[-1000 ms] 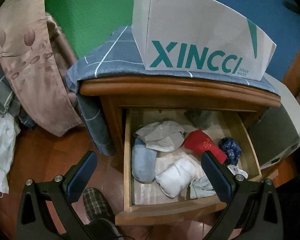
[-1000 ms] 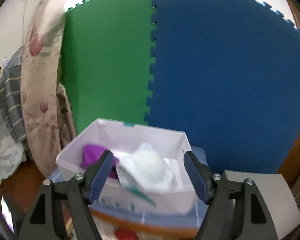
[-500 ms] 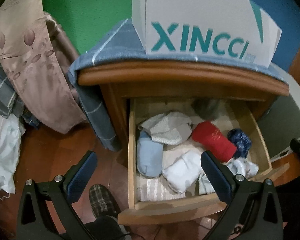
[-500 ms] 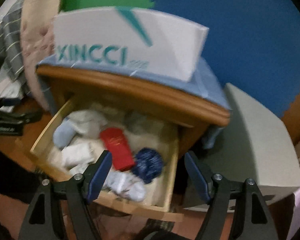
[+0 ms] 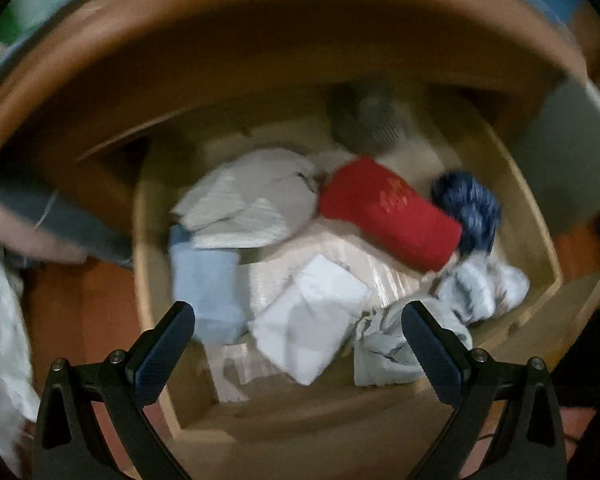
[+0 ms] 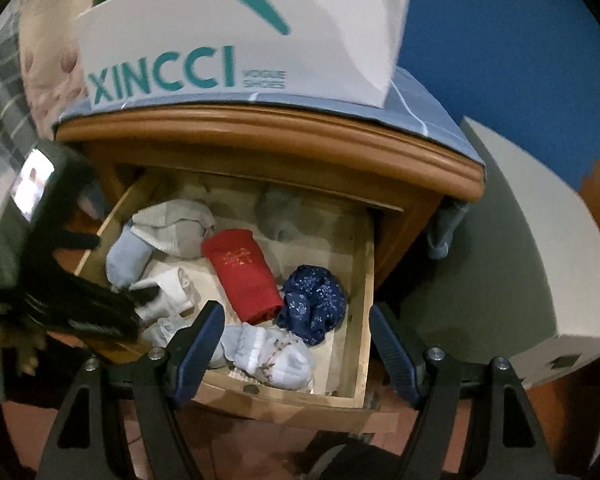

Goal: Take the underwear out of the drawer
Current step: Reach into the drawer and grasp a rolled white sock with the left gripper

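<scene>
The open wooden drawer point(image 6: 362, 280) point(image 5: 540, 240) holds several folded pieces of underwear and socks: a red roll point(image 6: 242, 276) point(image 5: 388, 214), a dark blue floral piece point(image 6: 314, 306) point(image 5: 470, 210), a white folded piece point(image 5: 312, 320) point(image 6: 168, 292), a light blue roll point(image 5: 204, 292) point(image 6: 126, 256), a grey piece point(image 5: 244, 198) point(image 6: 176, 226) and pale socks point(image 6: 268, 356) point(image 5: 480, 288). My left gripper point(image 5: 298, 352) is open, just above the white piece; it also shows in the right wrist view point(image 6: 100, 304). My right gripper point(image 6: 296, 350) is open and empty over the drawer's front.
A white XINCCI shoebox point(image 6: 240, 52) sits on a blue checked cloth point(image 6: 428, 108) on the nightstand top point(image 6: 284, 136). A grey box point(image 6: 512, 260) stands to the right. Green and blue foam mats cover the wall behind. A patterned pillow point(image 6: 48, 52) is at left.
My left gripper has dropped down and forward into the drawer, close over the white piece. My right gripper has swung down from the shoebox to the drawer's front. Both stayed open.
</scene>
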`<state>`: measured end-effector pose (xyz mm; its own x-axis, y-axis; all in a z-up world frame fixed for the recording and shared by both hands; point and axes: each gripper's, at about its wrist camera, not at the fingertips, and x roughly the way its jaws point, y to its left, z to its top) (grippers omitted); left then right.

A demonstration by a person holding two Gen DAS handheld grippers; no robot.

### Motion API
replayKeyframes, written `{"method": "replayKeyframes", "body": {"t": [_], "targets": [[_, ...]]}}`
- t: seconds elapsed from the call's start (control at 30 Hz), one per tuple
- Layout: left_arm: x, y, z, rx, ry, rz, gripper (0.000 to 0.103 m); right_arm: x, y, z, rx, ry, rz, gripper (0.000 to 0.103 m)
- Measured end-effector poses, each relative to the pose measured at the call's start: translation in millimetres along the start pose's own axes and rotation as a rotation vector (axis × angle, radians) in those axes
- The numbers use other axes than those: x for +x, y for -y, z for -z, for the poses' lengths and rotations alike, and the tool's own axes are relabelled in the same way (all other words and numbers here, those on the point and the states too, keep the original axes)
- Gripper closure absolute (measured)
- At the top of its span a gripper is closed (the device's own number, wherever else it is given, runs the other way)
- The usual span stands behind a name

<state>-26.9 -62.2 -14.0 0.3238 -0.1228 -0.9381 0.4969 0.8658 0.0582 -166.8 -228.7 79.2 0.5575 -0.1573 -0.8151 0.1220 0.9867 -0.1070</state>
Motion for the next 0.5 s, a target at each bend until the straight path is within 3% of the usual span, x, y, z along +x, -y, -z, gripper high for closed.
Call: {"method": "replayKeyframes", "body": {"t": [0.17,0.3,0.4,0.5], "targets": [[22.0,12.2,-13.9,0.088,-0.083,-0.031,0.002,0.3,17.9,0.8,0.09,-0.013,-0.062,0.026],[41.2,13.8,-25.1,0.11,-0.198,-0.014,0.013,-1.2,23.1,0.6,0.118,-0.01,-0.091,0.026],[55.0,15.9,-28.5,0.133,-0.279,-0.027,0.031,-1.6,21.2,-0.1,0.116,-0.008,-0.118,0.026],[63.8,19.6,-33.2,0.175,-0.303,-0.063,0.034,-3.1,14.5,-0.7,0.091,0.001,-0.135,0.026]]}}
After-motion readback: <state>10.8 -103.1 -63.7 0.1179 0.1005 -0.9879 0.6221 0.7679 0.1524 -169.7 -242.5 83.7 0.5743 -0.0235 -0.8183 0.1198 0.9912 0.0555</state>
